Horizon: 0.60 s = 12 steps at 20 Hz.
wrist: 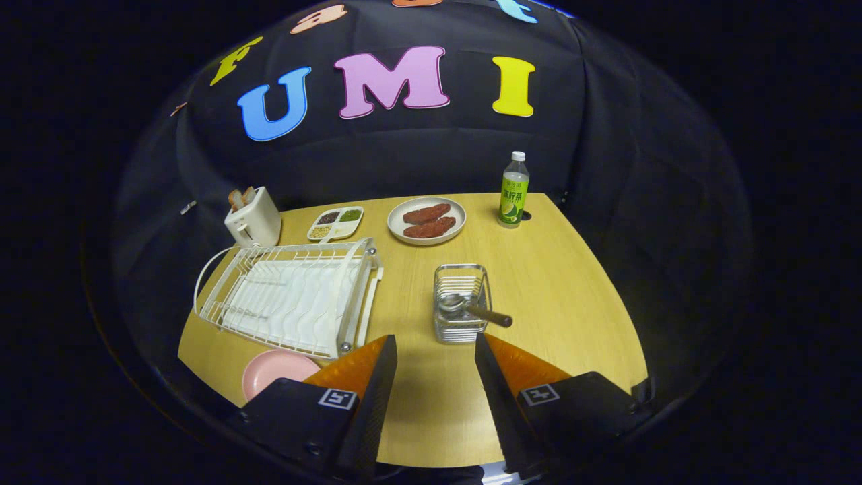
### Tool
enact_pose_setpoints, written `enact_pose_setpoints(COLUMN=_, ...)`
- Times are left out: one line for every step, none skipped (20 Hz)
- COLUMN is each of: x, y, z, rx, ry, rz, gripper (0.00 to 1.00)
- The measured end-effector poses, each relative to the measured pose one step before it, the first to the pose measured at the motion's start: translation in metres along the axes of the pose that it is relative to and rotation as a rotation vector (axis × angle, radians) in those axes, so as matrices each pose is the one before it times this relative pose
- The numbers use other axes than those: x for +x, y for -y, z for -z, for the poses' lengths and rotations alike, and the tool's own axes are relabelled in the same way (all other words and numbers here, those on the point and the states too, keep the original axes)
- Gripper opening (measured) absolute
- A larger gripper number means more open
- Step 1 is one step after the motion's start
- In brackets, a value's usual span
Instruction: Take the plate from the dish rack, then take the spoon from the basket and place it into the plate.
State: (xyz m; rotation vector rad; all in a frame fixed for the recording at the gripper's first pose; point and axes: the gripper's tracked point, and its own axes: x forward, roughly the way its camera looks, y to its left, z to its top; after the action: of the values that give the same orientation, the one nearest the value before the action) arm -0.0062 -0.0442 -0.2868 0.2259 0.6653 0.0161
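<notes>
A pink plate (273,372) lies flat on the wooden table (559,296), just in front of the white wire dish rack (289,296) and partly hidden behind my left finger. The rack holds no dishes. A metal spoon (471,308) with a dark wooden handle rests across the small wire basket (460,303), its handle sticking out to the right. My gripper (436,350) hovers above the table's near edge, open, with nothing between its fingers. The basket stands just ahead of the right fingertip.
At the back of the table stand a white toaster (253,217) with bread, a divided tray (336,223) of beans, a plate of two brown patties (426,219) and a green-labelled bottle (514,190). Bare table lies to the basket's right.
</notes>
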Motion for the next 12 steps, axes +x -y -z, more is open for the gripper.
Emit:
enact_pose_setpoints(x=0.00815, y=0.01179, z=-0.00161, rx=-0.00857, ry=-0.00627, rz=0.01902, gripper=0.73)
enact_pose_setpoints(x=0.00761, y=0.00933, z=0.00049, rx=-0.00572, ry=-0.00955, rz=0.01524, gripper=0.71)
enact_pose_setpoints(x=0.00827, y=0.00923, z=0.00226, rx=-0.00639, ry=-0.01306, rz=0.01476, gripper=0.70)
enact_pose_setpoints(x=0.00749, y=0.00643, z=0.00152, rx=-0.00268, ry=-0.01227, rz=0.00950, gripper=0.69)
enact_pose_setpoints(x=0.00704, y=0.00396, z=0.00037, rx=0.00368, ry=-0.01101, rz=0.00205, gripper=0.67)
enact_pose_setpoints(x=0.00719, y=0.00095, z=0.00253, rx=0.00341, ry=-0.01284, rz=-0.00272, gripper=0.65)
enact_pose_setpoints(x=0.00671, y=0.00201, z=0.00162, rx=-0.00039, ry=-0.01206, rz=0.00080, gripper=0.61)
enact_pose_setpoints(x=0.00420, y=0.00124, z=0.00276, rx=-0.00237, ry=-0.01114, rz=-0.00080, gripper=0.58)
enact_pose_setpoints(x=0.00539, y=-0.00112, z=0.00066, rx=-0.00025, ry=-0.00780, rz=-0.00352, gripper=0.53)
enact_pose_setpoints(x=0.00468, y=-0.00260, z=0.00164, rx=0.00032, ry=-0.00754, rz=-0.00489, gripper=0.50)
enact_pose_setpoints(x=0.00345, y=-0.00269, z=0.00182, rx=-0.00146, ry=-0.00914, rz=-0.00378, gripper=0.48)
enact_pose_setpoints(x=-0.00017, y=-0.00249, z=0.00222, rx=-0.00184, ry=-0.00511, rz=0.00120, gripper=0.48)
